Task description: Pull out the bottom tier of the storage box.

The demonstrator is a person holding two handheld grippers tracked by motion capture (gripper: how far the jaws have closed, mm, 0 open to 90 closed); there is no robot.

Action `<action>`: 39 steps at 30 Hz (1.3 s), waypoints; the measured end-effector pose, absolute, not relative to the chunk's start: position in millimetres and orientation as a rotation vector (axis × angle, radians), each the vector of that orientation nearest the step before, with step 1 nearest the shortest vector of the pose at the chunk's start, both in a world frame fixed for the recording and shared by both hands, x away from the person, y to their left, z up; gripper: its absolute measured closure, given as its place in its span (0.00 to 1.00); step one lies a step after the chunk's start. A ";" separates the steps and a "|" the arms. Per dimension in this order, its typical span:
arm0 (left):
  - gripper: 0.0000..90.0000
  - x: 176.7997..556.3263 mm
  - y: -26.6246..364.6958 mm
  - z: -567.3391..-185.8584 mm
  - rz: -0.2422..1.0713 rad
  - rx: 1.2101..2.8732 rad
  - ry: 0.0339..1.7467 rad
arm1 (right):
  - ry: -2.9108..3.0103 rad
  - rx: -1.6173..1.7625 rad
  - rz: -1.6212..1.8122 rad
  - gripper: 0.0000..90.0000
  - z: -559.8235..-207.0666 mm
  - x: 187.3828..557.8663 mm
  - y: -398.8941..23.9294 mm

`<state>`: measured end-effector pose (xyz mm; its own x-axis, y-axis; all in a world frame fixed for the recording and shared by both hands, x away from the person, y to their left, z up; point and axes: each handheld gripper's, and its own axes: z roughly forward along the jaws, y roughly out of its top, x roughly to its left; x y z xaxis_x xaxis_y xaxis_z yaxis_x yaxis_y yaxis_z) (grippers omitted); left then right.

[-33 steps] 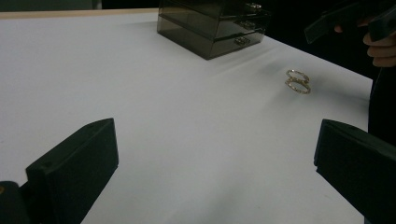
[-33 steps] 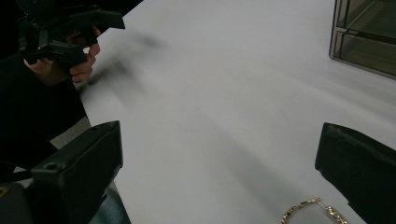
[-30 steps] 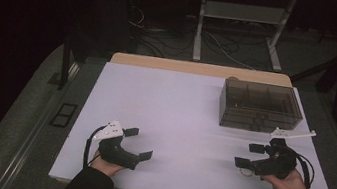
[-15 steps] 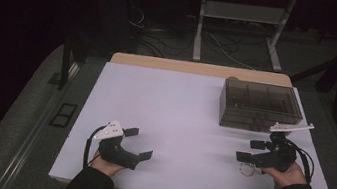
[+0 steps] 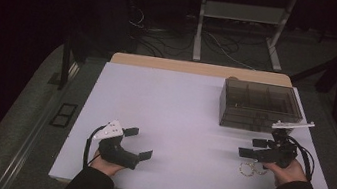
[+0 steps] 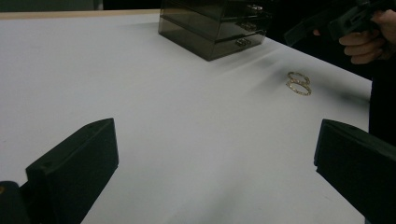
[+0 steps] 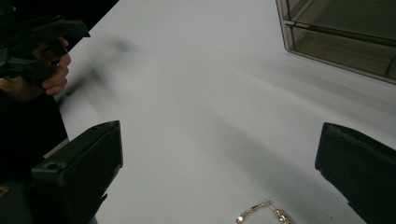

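— What's the room like from where you stand?

— Dim. A white surface (image 5: 187, 122) with a wooden edge at the far side, grey floor around it, and cables and a pale metal stand (image 5: 237, 29) in the dark behind.

— And on the surface, from the left?

— The left hand-held gripper (image 5: 138, 143) sits low at the near left, jaws spread wide, nothing between them. Far right, a smoky see-through drawer box (image 5: 261, 106). Near its front, the right hand-held gripper (image 5: 253, 147) is held above the surface, jaws wide apart and empty too.

— The gold rings?

— Two thin gold rings (image 5: 252, 169) lie on the surface, touching each other, just below the right hand-held gripper, on the near side of it.

— Anything different from a second ago?

— The right hand-held gripper has risen and drawn back a little, uncovering the rings. The left one hasn't budged.
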<state>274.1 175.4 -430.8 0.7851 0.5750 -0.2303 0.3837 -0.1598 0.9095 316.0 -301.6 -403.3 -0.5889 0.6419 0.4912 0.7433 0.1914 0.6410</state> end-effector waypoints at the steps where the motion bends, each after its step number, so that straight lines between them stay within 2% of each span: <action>1: 0.00 274.2 175.4 -430.7 0.200 1.781 0.742 | -2.334 -1.365 -1.364 0.00 -404.7 316.9 -302.6; 18: 0.00 274.2 175.6 -430.6 0.201 1.780 0.742 | -2.234 -1.461 -1.397 0.00 -418.5 328.5 -317.0; 39: 0.00 274.3 175.6 -430.5 0.202 1.778 0.739 | -1.829 -1.717 -1.521 0.00 -442.8 336.1 -347.2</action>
